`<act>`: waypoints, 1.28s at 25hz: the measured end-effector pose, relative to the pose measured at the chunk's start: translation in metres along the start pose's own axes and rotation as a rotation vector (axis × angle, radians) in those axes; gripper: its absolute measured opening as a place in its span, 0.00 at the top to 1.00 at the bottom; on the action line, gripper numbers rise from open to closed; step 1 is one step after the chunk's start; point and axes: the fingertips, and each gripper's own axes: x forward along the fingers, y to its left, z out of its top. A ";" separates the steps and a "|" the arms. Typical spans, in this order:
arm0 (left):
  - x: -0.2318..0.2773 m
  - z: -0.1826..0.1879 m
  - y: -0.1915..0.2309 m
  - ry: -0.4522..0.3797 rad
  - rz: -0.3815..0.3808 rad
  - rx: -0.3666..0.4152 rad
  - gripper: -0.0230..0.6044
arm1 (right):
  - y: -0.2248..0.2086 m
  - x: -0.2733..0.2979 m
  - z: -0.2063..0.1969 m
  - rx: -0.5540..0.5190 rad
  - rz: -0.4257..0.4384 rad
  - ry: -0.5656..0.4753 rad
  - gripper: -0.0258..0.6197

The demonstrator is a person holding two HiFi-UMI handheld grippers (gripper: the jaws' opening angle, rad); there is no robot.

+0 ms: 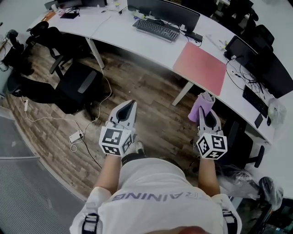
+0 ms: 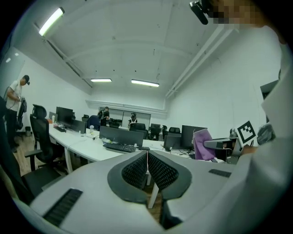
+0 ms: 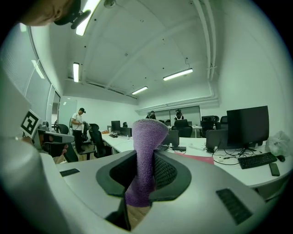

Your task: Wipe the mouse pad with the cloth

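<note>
1. Left gripper (image 1: 132, 105) hangs out in front of the person, above the wood floor (image 1: 151, 91), nose pointing to 12 o'clock. Its own view shows the jaws pressed together along one thin seam, with nothing between them.
2. Right gripper (image 1: 205, 114) sits level with it at 3 o'clock, well apart, and it is clamped on the cloth (image 1: 203, 103).
3. The purple cloth stands up out of the claw as a rolled tuft. It is pinched low down and its top flares free past the tips.
4. In the right gripper view the cloth fills the gap between the ribbed pads (image 3: 165, 171), upright and leaning a touch toward 1 o'clock.
5. The pad (image 1: 200, 67), pink, lies flat on the white desk (image 1: 132, 39) at 12 o'clock from the right gripper, near the desk's front edge.
6. Cloth and pad are apart: the cloth is in the air, short of the desk, not touching the pad.
7. A keyboard (image 1: 155, 29) lies at 10 o'clock of the pad, with a monitor (image 1: 165, 11) just behind it.
8. A black chair (image 1: 78, 84) stands at 9 o'clock of the left gripper. A white cable (image 1: 98, 112) trails over the floor between them.
</note>
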 end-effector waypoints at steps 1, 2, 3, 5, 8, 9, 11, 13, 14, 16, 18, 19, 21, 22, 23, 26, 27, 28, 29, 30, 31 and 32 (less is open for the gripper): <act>0.004 0.000 0.009 0.003 -0.009 -0.005 0.91 | 0.004 0.008 0.002 -0.003 -0.007 -0.001 0.81; 0.008 -0.001 0.017 0.007 -0.018 -0.008 0.91 | 0.008 0.015 0.004 -0.005 -0.015 -0.003 0.81; 0.012 -0.002 0.024 0.011 -0.028 -0.009 0.91 | 0.011 0.022 0.006 -0.006 -0.024 -0.005 0.81; 0.022 -0.003 0.037 0.019 -0.046 -0.010 0.91 | 0.017 0.034 0.007 -0.009 -0.036 -0.006 0.81; 0.037 -0.002 0.048 0.021 -0.072 -0.015 0.91 | 0.021 0.050 0.004 -0.017 -0.047 0.010 0.81; 0.042 -0.002 0.049 0.021 -0.082 -0.015 0.91 | 0.020 0.054 0.003 -0.018 -0.053 0.015 0.81; 0.053 -0.002 0.050 0.026 -0.105 -0.012 0.91 | 0.016 0.061 0.002 -0.014 -0.068 0.020 0.81; 0.066 -0.003 0.051 0.035 -0.125 -0.013 0.91 | 0.010 0.068 0.002 -0.011 -0.085 0.022 0.81; 0.073 -0.003 0.051 0.039 -0.134 -0.014 0.91 | 0.006 0.071 0.002 -0.010 -0.092 0.023 0.81; 0.087 -0.003 0.050 0.044 -0.149 -0.009 0.91 | -0.003 0.079 0.000 -0.005 -0.104 0.026 0.81; 0.102 -0.002 0.050 0.048 -0.155 -0.001 0.91 | -0.012 0.090 -0.001 0.003 -0.106 0.028 0.81; 0.111 0.000 0.051 0.049 -0.155 0.002 0.91 | -0.017 0.096 -0.001 0.005 -0.105 0.028 0.81; 0.131 0.004 0.051 0.051 -0.156 0.006 0.91 | -0.030 0.110 0.000 0.012 -0.103 0.022 0.81; 0.141 0.007 0.049 0.051 -0.158 0.010 0.91 | -0.038 0.117 0.002 0.017 -0.105 0.018 0.81; 0.151 0.010 0.048 0.052 -0.161 0.016 0.91 | -0.046 0.124 0.004 0.023 -0.106 0.013 0.81; 0.182 0.018 0.040 0.058 -0.163 0.037 0.91 | -0.074 0.147 0.009 0.038 -0.104 0.004 0.81; 0.195 0.021 0.037 0.059 -0.161 0.041 0.91 | -0.085 0.155 0.010 0.042 -0.101 0.002 0.81; 0.208 0.023 0.034 0.060 -0.159 0.043 0.91 | -0.096 0.162 0.011 0.047 -0.098 0.001 0.81; 0.222 0.026 0.031 0.061 -0.157 0.046 0.91 | -0.107 0.170 0.011 0.053 -0.095 0.000 0.81; 0.236 0.029 0.027 0.063 -0.157 0.051 0.91 | -0.119 0.178 0.012 0.058 -0.094 -0.001 0.81; 0.249 0.033 0.024 0.066 -0.158 0.055 0.91 | -0.130 0.186 0.013 0.064 -0.092 -0.001 0.81; 0.263 0.035 0.019 0.068 -0.159 0.059 0.91 | -0.142 0.193 0.014 0.068 -0.091 0.000 0.81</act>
